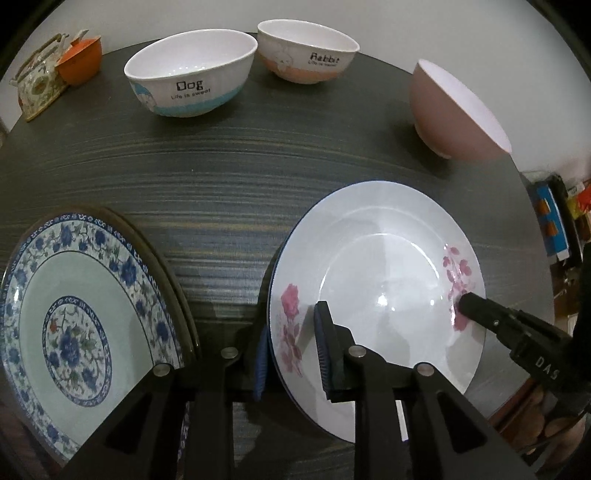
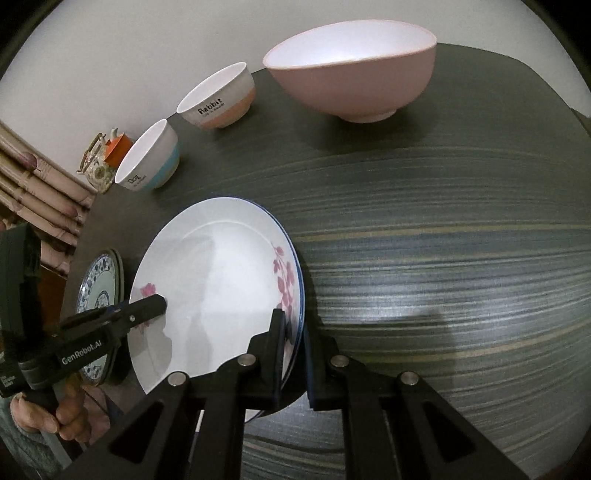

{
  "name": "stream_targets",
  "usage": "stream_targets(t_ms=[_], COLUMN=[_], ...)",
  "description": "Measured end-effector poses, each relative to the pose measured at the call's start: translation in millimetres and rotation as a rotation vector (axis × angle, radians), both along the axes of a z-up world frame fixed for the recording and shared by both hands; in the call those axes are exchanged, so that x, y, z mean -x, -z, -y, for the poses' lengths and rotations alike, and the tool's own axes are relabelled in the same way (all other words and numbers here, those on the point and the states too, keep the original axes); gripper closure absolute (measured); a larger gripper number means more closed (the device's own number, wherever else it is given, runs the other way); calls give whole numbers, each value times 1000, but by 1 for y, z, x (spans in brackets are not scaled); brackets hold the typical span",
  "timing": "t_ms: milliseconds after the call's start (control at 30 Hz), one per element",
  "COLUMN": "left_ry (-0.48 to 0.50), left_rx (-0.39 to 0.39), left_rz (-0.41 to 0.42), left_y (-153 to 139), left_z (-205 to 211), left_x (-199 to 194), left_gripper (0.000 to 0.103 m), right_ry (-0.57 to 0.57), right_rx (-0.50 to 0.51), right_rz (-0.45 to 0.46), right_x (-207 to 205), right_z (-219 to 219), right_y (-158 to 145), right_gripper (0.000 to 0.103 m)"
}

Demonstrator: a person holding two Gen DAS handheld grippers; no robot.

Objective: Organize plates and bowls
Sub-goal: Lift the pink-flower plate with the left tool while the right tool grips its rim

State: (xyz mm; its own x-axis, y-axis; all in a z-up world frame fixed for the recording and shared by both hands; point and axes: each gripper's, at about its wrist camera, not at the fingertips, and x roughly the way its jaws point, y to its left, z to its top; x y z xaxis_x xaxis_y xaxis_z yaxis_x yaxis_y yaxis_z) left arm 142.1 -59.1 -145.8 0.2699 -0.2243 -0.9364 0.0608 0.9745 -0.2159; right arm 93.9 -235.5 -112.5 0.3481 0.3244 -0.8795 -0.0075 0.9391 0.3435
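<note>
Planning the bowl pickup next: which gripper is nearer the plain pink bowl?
Right. The right gripper clamps the pink-flower plate rim on the pink bowl side; the left gripper clamps the opposite rim.

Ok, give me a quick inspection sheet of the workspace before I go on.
Surface: dark striped table.
Job's things: pink-flowered plate gripped at both rims, seemingly atop a blue-edged plate; blue-patterned plate at its left; Dog bowl, Rabbit bowl and pink bowl upright at the back.
Clutter: teapot and orange cup in the far corner.
Grippers: left gripper and right gripper, each shut on the plate rim.
Cables: a thin cord near the right handle.
Surroundings: pale wall; colourful items beside the table.
</note>
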Motion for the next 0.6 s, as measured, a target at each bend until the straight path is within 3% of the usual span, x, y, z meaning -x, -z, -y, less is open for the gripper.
stream_targets(t_ms=[600], left_ry=[-30], left_rx=[3], left_rz=[13], left_y=[-5], left_z=[-14], left_x=[20], left_gripper=[82], right_ry=[-19], right_rx=[-52], right_rz=[-37], right_x=[-4], right_z=[9], right_y=[4], right_gripper=[93])
